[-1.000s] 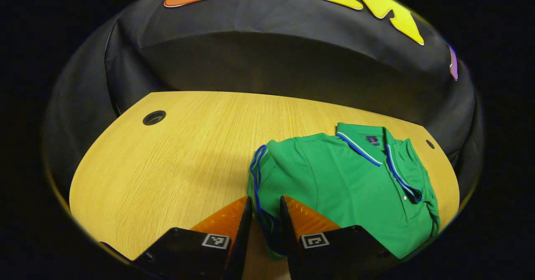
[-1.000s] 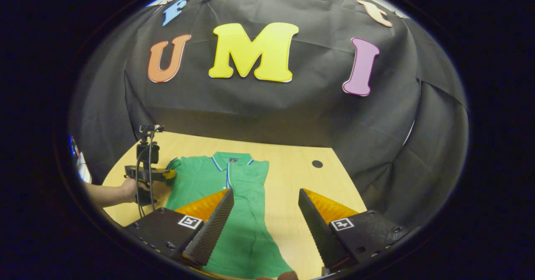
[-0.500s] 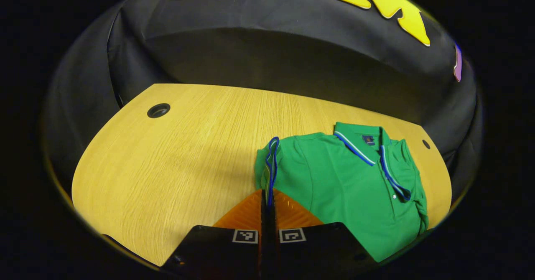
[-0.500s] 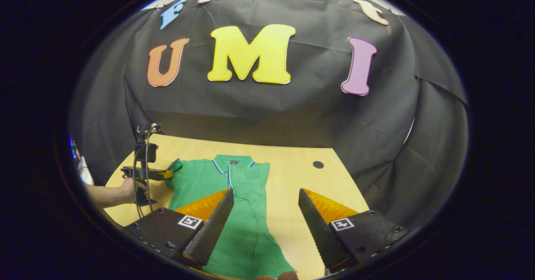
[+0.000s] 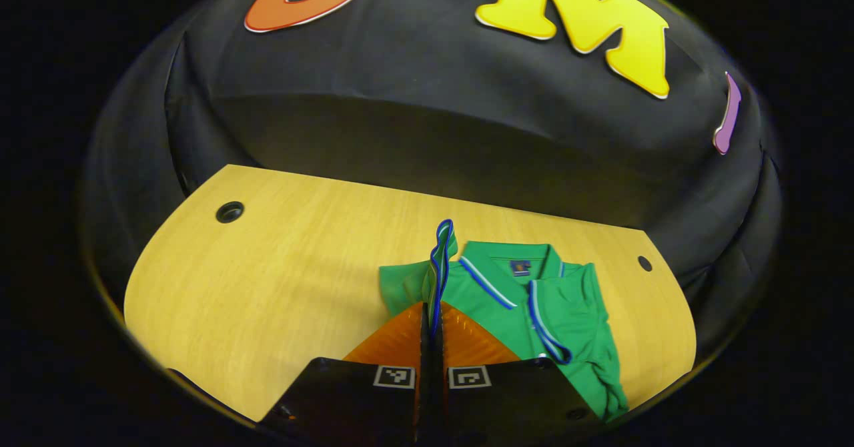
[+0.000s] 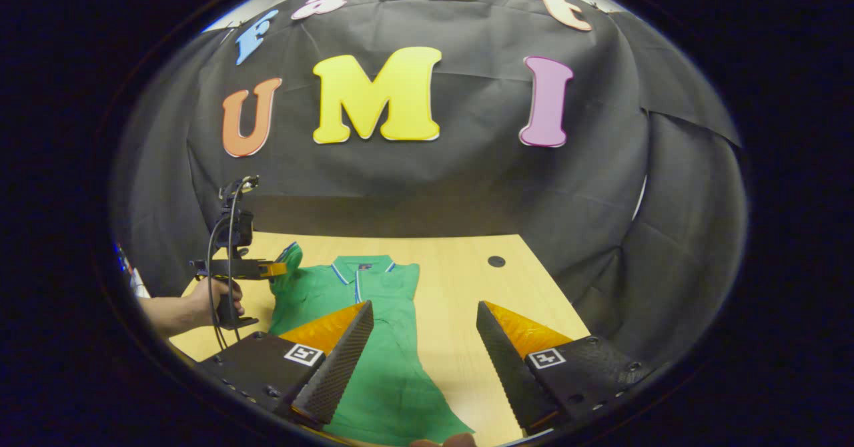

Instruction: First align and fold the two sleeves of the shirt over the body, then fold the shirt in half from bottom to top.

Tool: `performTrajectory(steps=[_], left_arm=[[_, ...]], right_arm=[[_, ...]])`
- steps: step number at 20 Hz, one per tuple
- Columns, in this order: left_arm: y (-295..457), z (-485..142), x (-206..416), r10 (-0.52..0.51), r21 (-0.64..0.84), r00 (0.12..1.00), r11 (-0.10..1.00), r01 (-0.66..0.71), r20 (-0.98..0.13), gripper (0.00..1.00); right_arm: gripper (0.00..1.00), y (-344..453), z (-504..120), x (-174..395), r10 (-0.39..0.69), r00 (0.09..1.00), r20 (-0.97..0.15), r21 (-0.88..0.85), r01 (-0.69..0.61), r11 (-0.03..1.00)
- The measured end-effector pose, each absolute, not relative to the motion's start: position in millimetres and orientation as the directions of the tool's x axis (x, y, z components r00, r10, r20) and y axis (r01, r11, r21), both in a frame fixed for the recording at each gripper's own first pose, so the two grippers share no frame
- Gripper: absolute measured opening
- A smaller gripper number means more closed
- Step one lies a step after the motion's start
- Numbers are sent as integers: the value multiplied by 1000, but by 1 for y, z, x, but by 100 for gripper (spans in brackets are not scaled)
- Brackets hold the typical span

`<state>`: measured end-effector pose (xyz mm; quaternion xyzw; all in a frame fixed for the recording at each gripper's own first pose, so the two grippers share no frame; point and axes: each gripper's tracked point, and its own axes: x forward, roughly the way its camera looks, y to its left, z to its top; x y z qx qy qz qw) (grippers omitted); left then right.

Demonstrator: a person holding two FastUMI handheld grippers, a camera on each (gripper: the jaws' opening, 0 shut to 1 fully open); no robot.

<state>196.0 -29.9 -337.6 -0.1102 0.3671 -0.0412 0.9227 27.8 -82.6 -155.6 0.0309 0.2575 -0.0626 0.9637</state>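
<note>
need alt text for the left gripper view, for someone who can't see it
The left gripper, its fingers closed together, pinches the blue-trimmed cuff of a sleeve on a green polo shirt and holds it raised above a wooden table. The shirt's collar points toward the booth's black cloth wall.

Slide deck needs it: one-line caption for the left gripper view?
Left gripper shut on the blue-trimmed sleeve of the green polo shirt, lifting it off the light wooden table.
</note>
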Motion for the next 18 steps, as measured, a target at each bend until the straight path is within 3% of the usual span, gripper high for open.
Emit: performTrajectory(steps=[8, 10, 11, 14, 15, 16, 18], left_arm=[[-132, -359, 204, -226, -260, 677, 964, 52, -700, 6], [-144, -359, 198, -247, -281, 661, 958, 56, -709, 12], [-147, -355, 196, -257, -292, 659, 955, 59, -707, 29], [-134, -324, 190, -209, -257, 700, 966, 38, -682, 100], [-126, -309, 186, -191, -245, 715, 969, 29, -672, 100], [-133, -335, 199, -176, -236, 730, 972, 21, -660, 100], [-100, -284, 173, -145, -216, 763, 976, 6, -630, 100]], right_arm=[[95, -145, -158, 2, -196, 837, -512, 29, 245, 969], [95, -153, -160, 0, -198, 835, -513, 33, 250, 968], [95, -154, -160, 2, -193, 836, -514, 37, 246, 969], [94, -149, -160, 9, -165, 846, -508, 40, 215, 976], [95, -145, -161, 12, -147, 850, -505, 42, 194, 980], [94, -139, -160, 15, -129, 855, -502, 41, 173, 984], [94, -130, -157, 24, -96, 869, -485, 37, 131, 991]])
